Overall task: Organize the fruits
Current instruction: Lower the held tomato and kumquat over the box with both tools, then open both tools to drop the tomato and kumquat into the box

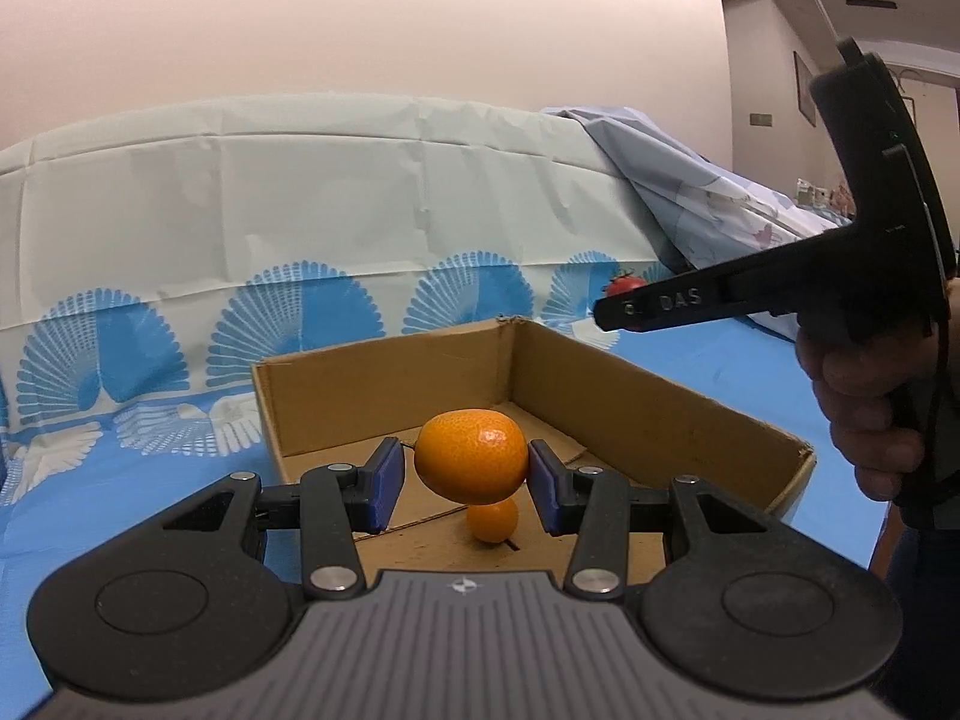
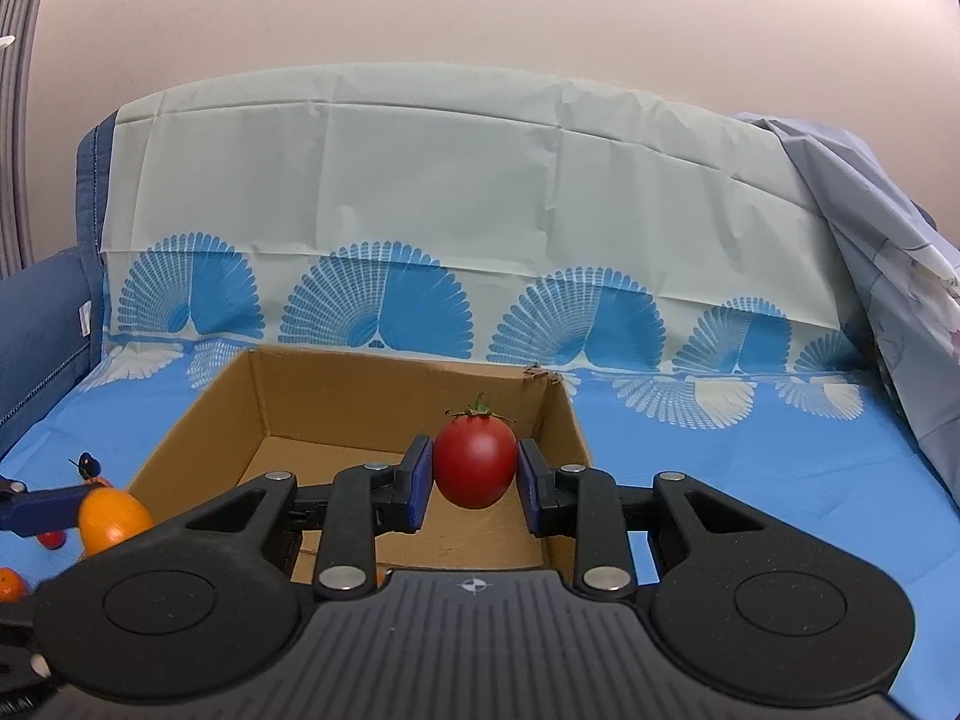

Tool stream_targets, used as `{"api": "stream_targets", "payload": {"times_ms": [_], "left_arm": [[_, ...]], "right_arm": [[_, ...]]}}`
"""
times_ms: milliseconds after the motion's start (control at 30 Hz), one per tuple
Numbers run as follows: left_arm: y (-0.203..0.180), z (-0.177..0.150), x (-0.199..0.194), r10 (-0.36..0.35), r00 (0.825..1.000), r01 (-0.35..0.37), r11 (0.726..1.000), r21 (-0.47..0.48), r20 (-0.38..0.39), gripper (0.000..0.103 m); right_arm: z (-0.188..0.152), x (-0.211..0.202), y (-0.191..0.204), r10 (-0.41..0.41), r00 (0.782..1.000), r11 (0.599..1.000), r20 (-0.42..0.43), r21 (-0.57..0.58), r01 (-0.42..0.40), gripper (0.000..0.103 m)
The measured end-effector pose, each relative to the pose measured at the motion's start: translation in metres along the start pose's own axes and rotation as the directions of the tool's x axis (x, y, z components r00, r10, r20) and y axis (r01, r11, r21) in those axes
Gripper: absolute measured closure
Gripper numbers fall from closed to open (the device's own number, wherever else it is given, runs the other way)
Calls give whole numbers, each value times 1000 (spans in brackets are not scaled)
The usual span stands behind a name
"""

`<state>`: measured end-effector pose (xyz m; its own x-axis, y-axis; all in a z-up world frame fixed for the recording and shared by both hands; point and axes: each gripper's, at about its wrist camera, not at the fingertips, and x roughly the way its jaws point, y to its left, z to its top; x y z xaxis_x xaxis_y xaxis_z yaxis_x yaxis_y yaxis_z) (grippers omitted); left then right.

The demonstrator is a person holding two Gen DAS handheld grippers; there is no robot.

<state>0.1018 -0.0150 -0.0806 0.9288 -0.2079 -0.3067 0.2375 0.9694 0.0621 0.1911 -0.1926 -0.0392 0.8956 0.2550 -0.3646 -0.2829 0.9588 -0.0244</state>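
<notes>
My left gripper point(image 1: 469, 471) is shut on an orange mandarin point(image 1: 472, 456) and holds it in the air over an open cardboard box point(image 1: 384, 360). A smaller orange fruit point(image 1: 492, 521) lies on the box floor right under it. My right gripper point(image 2: 474, 471) is shut on a red tomato point(image 2: 474, 462) with a green stem, over the near right part of the same box point(image 2: 396, 396). In the left wrist view, one of the right gripper's fingers point(image 1: 660, 305) reaches in from the right with the tomato point(image 1: 624, 284) at its tip. The right wrist view shows the held mandarin point(image 2: 114, 519) at far left.
The box stands on a blue cloth point(image 2: 750, 480) with a fan pattern, which runs up a backrest behind it. A small red fruit point(image 2: 51, 539) and another orange fruit point(image 2: 9, 585) lie on the cloth left of the box. A person's hand point(image 1: 870, 414) grips the right tool. Crumpled fabric point(image 1: 708, 204) lies at the right.
</notes>
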Motion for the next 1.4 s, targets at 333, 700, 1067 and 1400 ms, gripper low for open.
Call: {"api": "stream_targets", "payload": {"times_ms": [333,700,1067,1400], "left_arm": [[-5,-3,8,-19,999,19,1000,3,-26,54],[-9,-5,9,-35,999,36,999,16,-33,54],[-9,-4,10,-39,999,40,999,21,-32,54],[-7,-4,10,-48,998,48,999,16,-40,42]], "right_arm": [[-1,4,2,-1,1000,1000,-10,-4,1,72],[0,5,4,0,1000,1000,-11,-4,0,72],[-1,6,8,6,1000,1000,-9,-10,-7,72],[0,7,10,0,1000,1000,-19,-15,-1,67]]}}
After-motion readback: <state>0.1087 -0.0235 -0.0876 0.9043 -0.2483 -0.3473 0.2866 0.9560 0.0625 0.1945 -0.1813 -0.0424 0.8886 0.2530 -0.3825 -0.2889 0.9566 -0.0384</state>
